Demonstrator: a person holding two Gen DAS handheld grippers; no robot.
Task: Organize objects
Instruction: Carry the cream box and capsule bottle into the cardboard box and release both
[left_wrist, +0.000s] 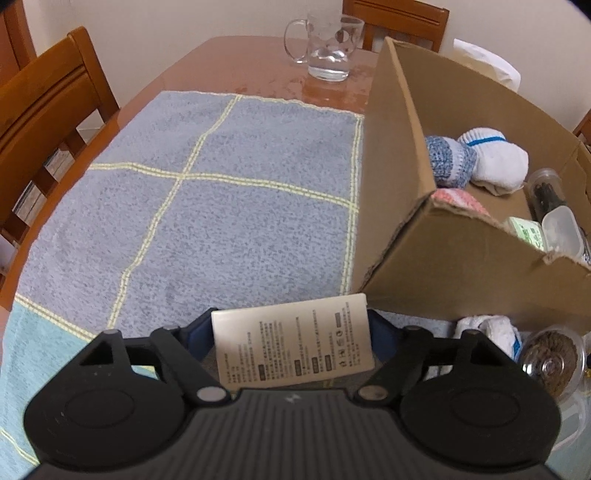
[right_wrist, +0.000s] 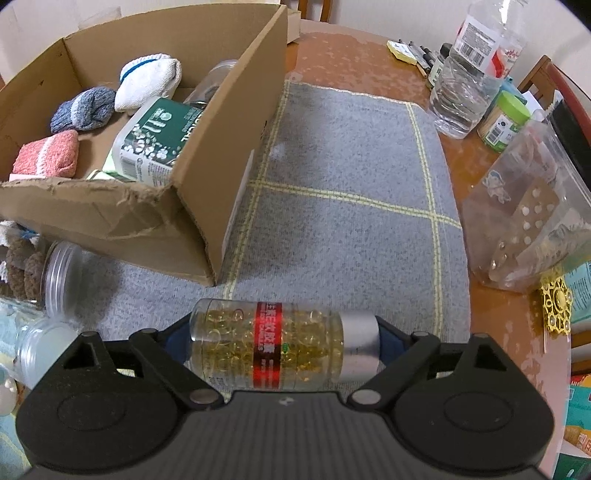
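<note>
At nine o'clock in the left wrist view, a grey towel (left_wrist: 221, 192) with yellow grid lines is seen spread over the wooden table (left_wrist: 236, 62). At six o'clock the left gripper (left_wrist: 291, 343) is tilted steeply downward, and a flat white box with printed text (left_wrist: 295, 343) stands between its blue pads. The pads are seen against both side edges, so the box is judged gripped. At three o'clock the cardboard box (left_wrist: 399, 177) is open, with rolled socks (left_wrist: 476, 158) already inside.

In the right wrist view the same cardboard box (right_wrist: 207, 192) lies at ten o'clock, holding a green-labelled bottle (right_wrist: 155, 140). At six o'clock the right gripper (right_wrist: 284, 347) is likewise pitched steeply down. A clear capsule bottle with a red band (right_wrist: 266, 343) lies crosswise between the jaws, base against one pad and silver cap against the other; it is judged clamped end to end.

For the step in hand, both items should be lifted clear of the torn near wall before being carried over the box. The bottle should be kept level, since an end-to-end hold on a round body is judged prone to pivoting. Release should be made low, in the free floor space.
</note>
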